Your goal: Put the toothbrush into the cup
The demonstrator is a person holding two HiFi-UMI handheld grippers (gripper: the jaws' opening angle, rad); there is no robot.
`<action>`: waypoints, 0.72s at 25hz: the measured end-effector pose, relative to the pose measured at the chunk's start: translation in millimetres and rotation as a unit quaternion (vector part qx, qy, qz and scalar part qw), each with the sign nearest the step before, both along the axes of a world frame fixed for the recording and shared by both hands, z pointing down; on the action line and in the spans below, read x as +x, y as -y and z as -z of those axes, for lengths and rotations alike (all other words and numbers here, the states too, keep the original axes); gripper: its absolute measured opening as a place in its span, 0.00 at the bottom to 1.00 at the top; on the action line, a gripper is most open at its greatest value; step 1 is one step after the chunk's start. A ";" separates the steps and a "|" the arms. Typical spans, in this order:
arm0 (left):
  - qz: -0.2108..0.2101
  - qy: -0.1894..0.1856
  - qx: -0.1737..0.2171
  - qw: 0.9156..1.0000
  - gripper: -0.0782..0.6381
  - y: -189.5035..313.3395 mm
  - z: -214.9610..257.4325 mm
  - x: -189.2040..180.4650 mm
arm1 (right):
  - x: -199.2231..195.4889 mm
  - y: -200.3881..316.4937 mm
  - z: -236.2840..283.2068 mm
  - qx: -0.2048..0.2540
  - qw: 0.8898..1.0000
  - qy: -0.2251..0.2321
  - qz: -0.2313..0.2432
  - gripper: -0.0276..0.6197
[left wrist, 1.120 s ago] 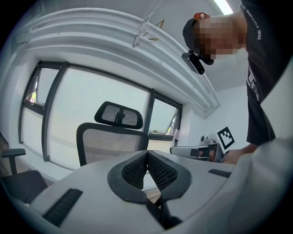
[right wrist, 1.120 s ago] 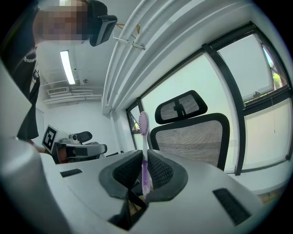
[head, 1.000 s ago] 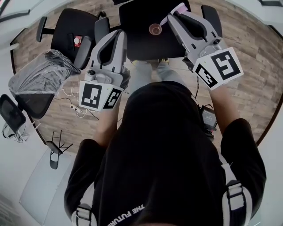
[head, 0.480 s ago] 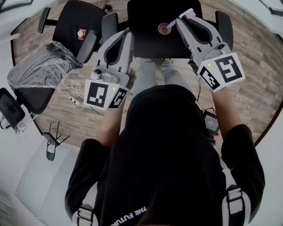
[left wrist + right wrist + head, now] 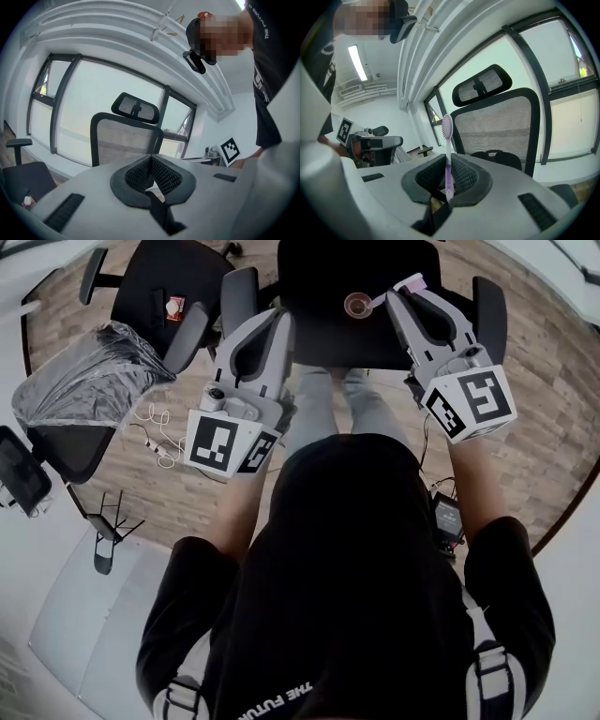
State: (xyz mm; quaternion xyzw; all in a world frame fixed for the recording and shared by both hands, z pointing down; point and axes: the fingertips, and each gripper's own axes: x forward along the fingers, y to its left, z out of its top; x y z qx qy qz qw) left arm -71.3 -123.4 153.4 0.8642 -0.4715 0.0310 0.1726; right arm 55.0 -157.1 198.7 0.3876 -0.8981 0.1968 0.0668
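Lilac plastic toothbrush (image 5: 446, 140), pinched in right hand-held gripper (image 5: 448, 161), brought nearer than a second earlier to small round brown cup (image 5: 356, 305) on black worktop (image 5: 319, 277), not yet inside, left hand-held gripper (image 5: 149, 161) kept pressed together, empty.

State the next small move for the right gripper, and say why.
Probably ease the right gripper toward the cup and bring the toothbrush over its mouth. The jaws are shut on the toothbrush, and the cup stands on the black table just beside the gripper's tip, with the brush not yet inside.
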 end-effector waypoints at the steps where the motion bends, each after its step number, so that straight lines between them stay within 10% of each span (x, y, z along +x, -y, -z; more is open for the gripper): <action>1: -0.001 0.000 -0.002 1.000 0.14 1.9 -2.4 0.6 | -0.1 1.5 -3.9 -0.003 1.000 -0.002 -0.001 0.12; 18: -0.019 -0.009 -0.048 0.999 0.14 7.1 -65.7 -4.7 | -7.2 10.5 -81.4 -0.047 0.998 -0.028 -0.019 0.12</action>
